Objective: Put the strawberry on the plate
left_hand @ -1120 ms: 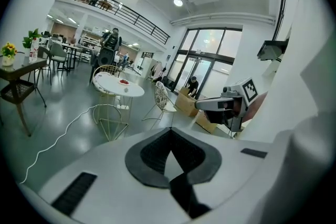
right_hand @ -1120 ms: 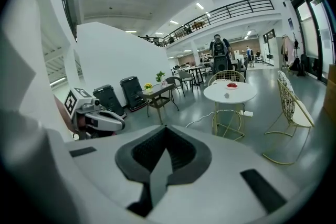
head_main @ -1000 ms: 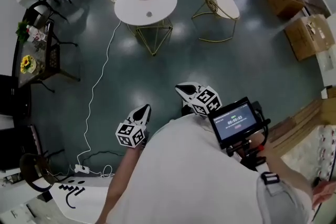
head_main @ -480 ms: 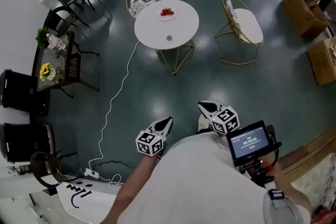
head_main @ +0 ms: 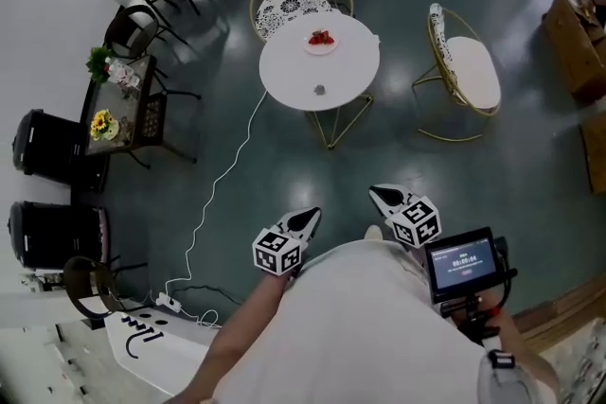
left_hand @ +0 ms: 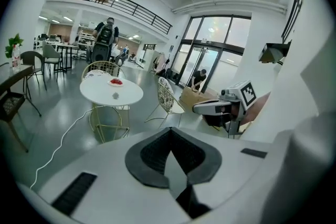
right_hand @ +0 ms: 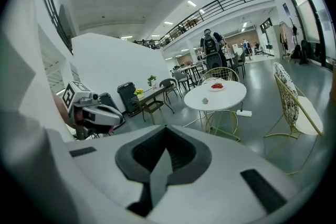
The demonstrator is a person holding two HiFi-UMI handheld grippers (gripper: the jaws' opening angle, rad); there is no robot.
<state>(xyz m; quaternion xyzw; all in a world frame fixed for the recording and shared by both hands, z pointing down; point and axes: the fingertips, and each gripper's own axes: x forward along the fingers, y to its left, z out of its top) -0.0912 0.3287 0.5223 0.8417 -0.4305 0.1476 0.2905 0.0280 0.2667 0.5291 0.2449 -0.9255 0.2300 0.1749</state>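
A round white table (head_main: pixel 320 66) stands a few steps ahead on the dark floor. A small white plate (head_main: pixel 321 40) with red strawberries lies at its far edge, also seen as the plate (left_hand: pixel 116 82) and the plate (right_hand: pixel 217 86). A small grey object (head_main: pixel 319 91) lies nearer the table's middle; I cannot tell what it is. My left gripper (head_main: pixel 307 219) and right gripper (head_main: pixel 382 195) are held out in front of the person's body, well short of the table. Both are shut with nothing between the pads, as the left gripper (left_hand: pixel 169 136) and right gripper (right_hand: pixel 165 132) show in their own views.
Two gold wire chairs (head_main: pixel 301 0) (head_main: pixel 468 71) flank the table. A white cable (head_main: pixel 213 194) runs over the floor to a power strip (head_main: pixel 170 302). A side table with flowers (head_main: pixel 118 104) and black bins (head_main: pixel 52 147) stand at the left, cardboard boxes (head_main: pixel 578 38) at the right.
The table has drawn closer and lower in the head view. Both grippers have travelled forward toward it together, still shut and empty.
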